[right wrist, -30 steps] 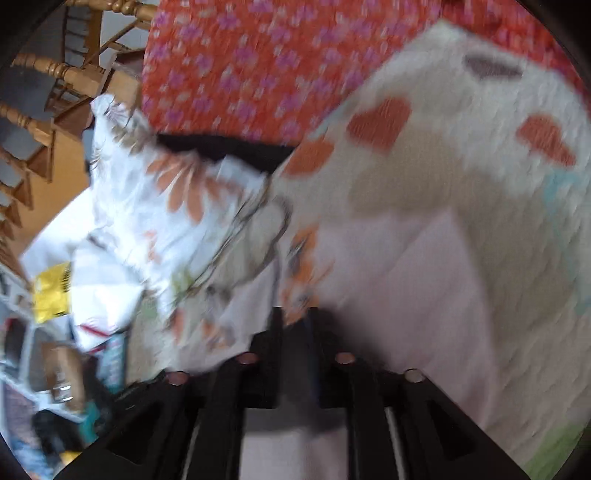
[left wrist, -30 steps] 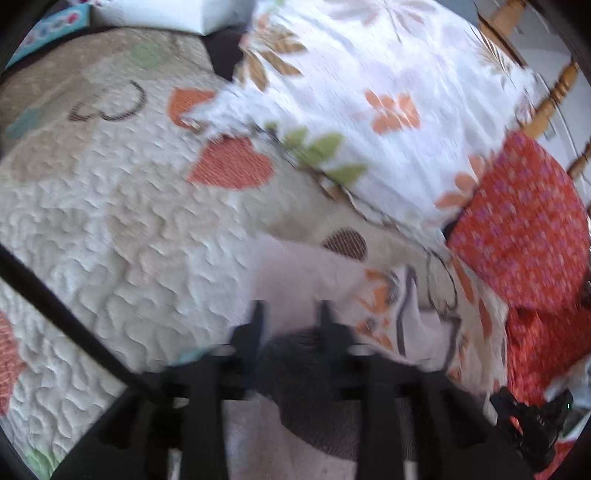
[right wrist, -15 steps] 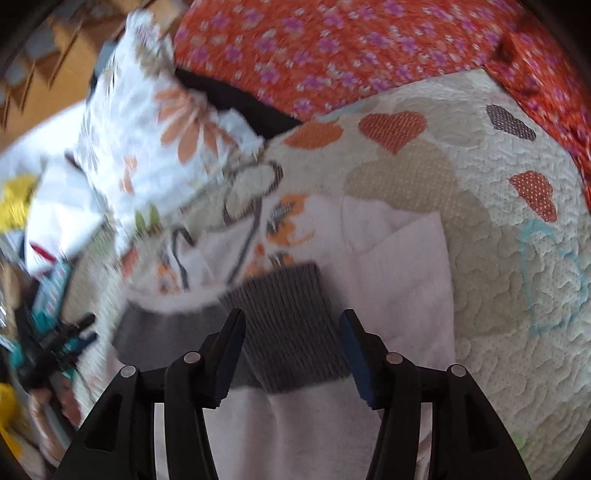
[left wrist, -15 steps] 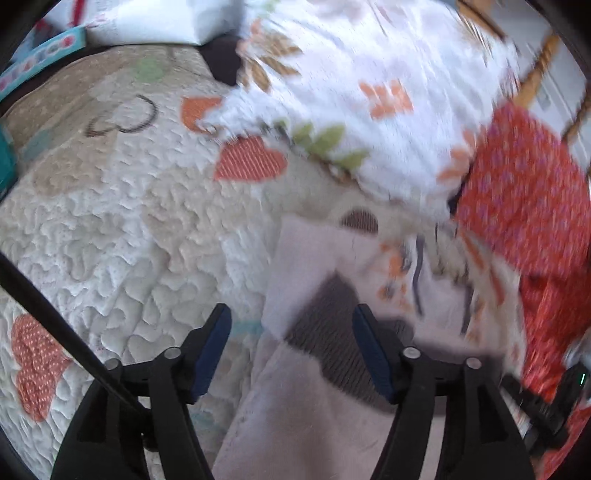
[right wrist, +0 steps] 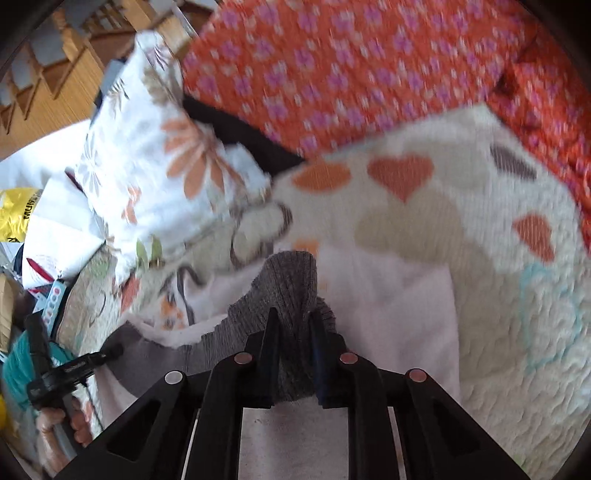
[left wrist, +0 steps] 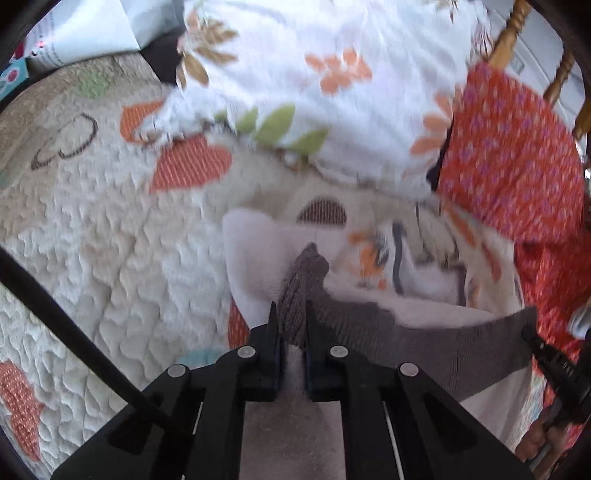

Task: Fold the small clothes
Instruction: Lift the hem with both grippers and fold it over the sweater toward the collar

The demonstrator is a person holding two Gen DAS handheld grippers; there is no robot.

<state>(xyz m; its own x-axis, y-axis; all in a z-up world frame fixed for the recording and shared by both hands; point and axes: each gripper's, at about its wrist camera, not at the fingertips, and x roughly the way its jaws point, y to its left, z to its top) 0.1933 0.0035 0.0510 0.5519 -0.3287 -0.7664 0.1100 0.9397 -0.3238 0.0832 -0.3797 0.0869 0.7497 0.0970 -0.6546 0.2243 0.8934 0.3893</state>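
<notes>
Both sets of fingers were clamped down on the same thing: the grey ribbed waistband (left wrist: 369,328) of a small pale garment (left wrist: 251,258). Left gripper (left wrist: 289,314) had a bunched corner of that band pinched tight between its black fingers (left wrist: 272,321), and the right gripper (right wrist: 291,321) had the other end, the knit (right wrist: 291,280) humped up over the tips. In the left view the band stretched off to the right, toward where the right gripper's black frame poked in at the edge.

Rest of the garment was whitish-pink fabric lying on the bed, spread out ahead of both grippers. A second little printed piece (left wrist: 399,254) with orange and grey marks lay just beside it, touching; couldn't tell if it was part of the same item.

Bed surface was a cream quilted cover (left wrist: 110,240) with orange hearts (left wrist: 188,162), beige patches and a dark outline heart. Past the clothes sat a white floral pillow (left wrist: 332,92) with orange flowers and green leaves, and next to that an orange-red fabric (right wrist: 351,66) with purple flowers. Wooden spindles (left wrist: 509,33) showed behind them. Off the pillow side in the right view there was a pile of papers plus a yellow bag (right wrist: 18,214), all pretty blurry.
</notes>
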